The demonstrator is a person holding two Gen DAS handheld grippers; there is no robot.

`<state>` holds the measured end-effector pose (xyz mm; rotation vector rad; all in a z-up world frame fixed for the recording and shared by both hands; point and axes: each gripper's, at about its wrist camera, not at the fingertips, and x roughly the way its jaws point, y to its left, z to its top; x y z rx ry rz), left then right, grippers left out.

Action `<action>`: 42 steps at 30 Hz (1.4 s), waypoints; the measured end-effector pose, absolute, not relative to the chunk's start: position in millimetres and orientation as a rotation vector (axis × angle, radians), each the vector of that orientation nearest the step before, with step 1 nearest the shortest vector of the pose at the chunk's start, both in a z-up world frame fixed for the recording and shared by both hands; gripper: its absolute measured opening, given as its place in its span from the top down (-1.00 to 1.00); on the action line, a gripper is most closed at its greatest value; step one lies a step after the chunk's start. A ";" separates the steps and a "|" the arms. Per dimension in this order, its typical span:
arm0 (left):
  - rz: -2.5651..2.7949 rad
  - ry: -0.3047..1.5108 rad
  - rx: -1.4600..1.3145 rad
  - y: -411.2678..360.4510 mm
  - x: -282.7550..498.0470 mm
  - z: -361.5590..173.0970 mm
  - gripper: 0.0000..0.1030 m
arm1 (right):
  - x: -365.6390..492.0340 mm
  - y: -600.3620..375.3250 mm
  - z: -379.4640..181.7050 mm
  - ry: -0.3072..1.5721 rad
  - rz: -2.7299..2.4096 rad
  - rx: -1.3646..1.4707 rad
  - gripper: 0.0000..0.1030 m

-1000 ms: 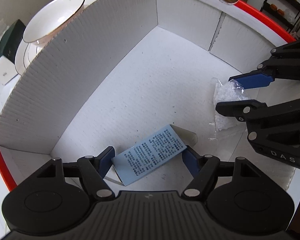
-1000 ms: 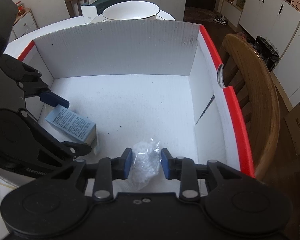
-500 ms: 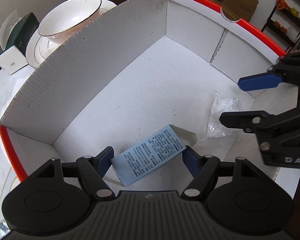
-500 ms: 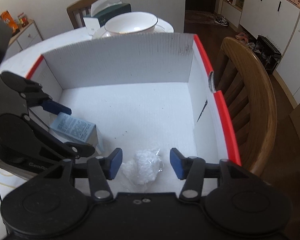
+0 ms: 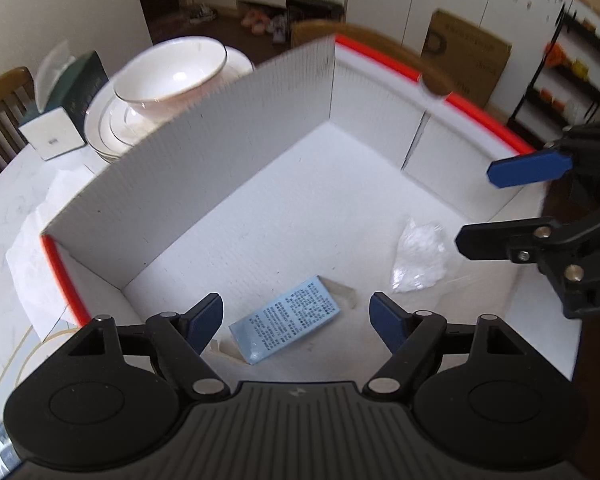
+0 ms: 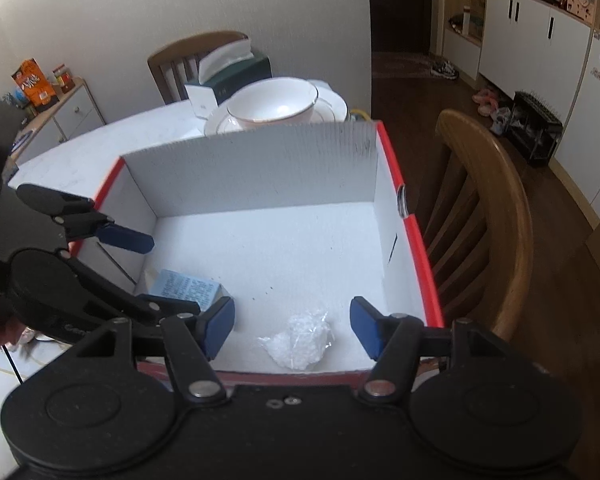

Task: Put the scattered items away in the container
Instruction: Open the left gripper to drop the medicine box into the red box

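Both claws have just been opening: left claw [image 5: 296,318] gapes above the blue box [image 5: 285,321], right claw [image 6: 292,326] above the plastic bag [image 6: 300,340].

Soft daylight, dim background, fisheye bending at the edges, left view's far rim motion-blurred.

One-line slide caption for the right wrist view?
Right gripper open above plastic bag lying in white box, blue packet alongside.

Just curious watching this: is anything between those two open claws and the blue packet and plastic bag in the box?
Nothing visible. The left gripper hangs open above the blue packet; the right gripper, jaws just opened, above the bag. Both lie in the box.
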<state>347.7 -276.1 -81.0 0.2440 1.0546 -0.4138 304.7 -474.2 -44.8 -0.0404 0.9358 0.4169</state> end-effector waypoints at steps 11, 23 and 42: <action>-0.296 0.857 0.089 -231.1 287.5 -31.9 -0.55 | 279.2 -447.2 -11.7 0.830 0.443 -0.032 -0.34; -0.143 0.736 0.076 -152.1 195.0 -0.9 -0.55 | 238.7 -356.9 4.9 0.709 0.595 -0.088 -0.65; 0.142 0.699 0.008 -40.2 82.6 -5.8 -0.62 | 203.6 -239.8 -18.7 0.727 0.799 -0.135 -0.83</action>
